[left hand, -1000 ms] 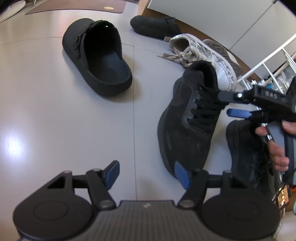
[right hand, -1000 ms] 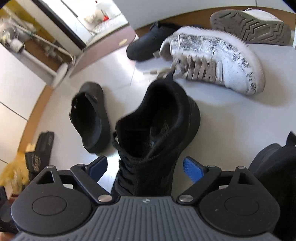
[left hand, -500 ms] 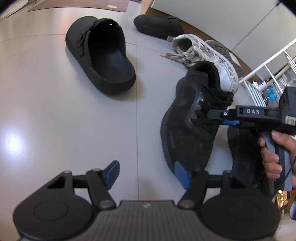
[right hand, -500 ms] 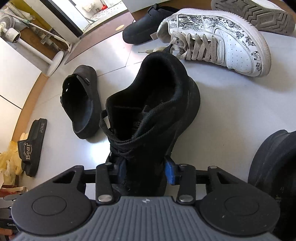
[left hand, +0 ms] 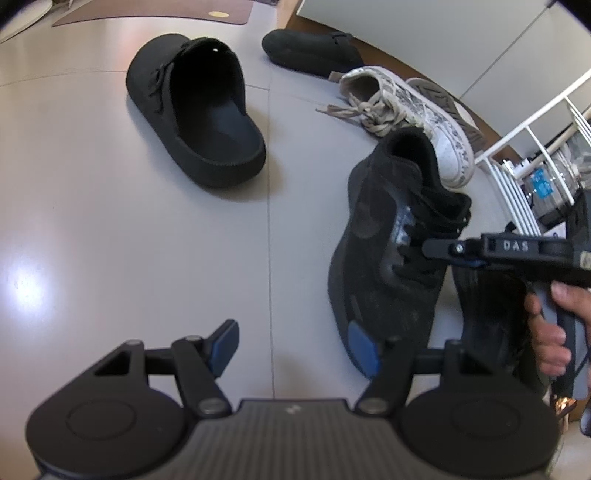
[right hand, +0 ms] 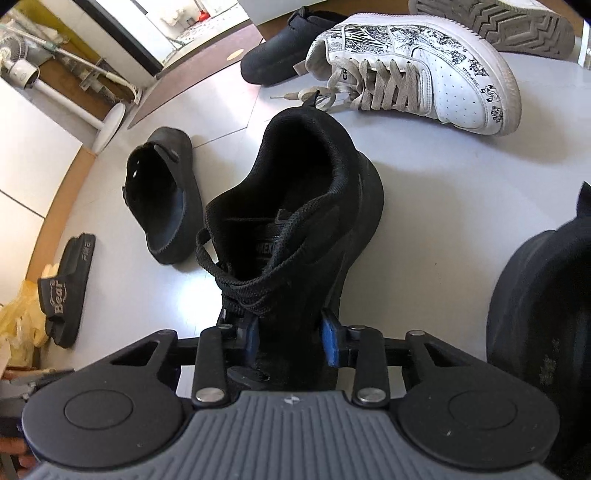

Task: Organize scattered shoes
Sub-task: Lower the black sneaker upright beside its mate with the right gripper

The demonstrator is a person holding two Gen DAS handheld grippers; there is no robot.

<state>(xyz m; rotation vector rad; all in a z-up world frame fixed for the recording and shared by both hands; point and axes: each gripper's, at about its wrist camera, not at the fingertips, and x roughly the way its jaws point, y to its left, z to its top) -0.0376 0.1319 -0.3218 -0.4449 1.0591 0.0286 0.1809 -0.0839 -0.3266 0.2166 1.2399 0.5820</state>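
My right gripper (right hand: 290,338) is closing on the black sneaker (right hand: 295,229), its blue pads pressed against both sides of the laced forepart, so I read this as the grasp step of tidying the shoes. My left gripper (left hand: 295,345) hangs with its jaws apart and nothing between them, above bare floor (left hand: 110,229) just beside the sneaker's toe. Taking that sneaker as my landmark: it stands upright on the floor, heel away from my right gripper. Its likely mate, another black sneaker (right hand: 539,314), lies close on the side toward my right hand (left hand: 550,332). Beyond its heel sits the white printed sneaker (right hand: 417,77), laces trailing almost to it, with a second white sneaker (right hand: 491,22) tipped sole-out behind. A black clog (right hand: 162,206) rests on the opposite side, a second black clog (right hand: 280,55) farther past the heel, and a black slide sandal (right hand: 66,291) well off beyond the nearer clog. Next, I judge, the hold must firm up before any lift; the soft upper may fold, so I would raise it slowly and set it alongside its mate.
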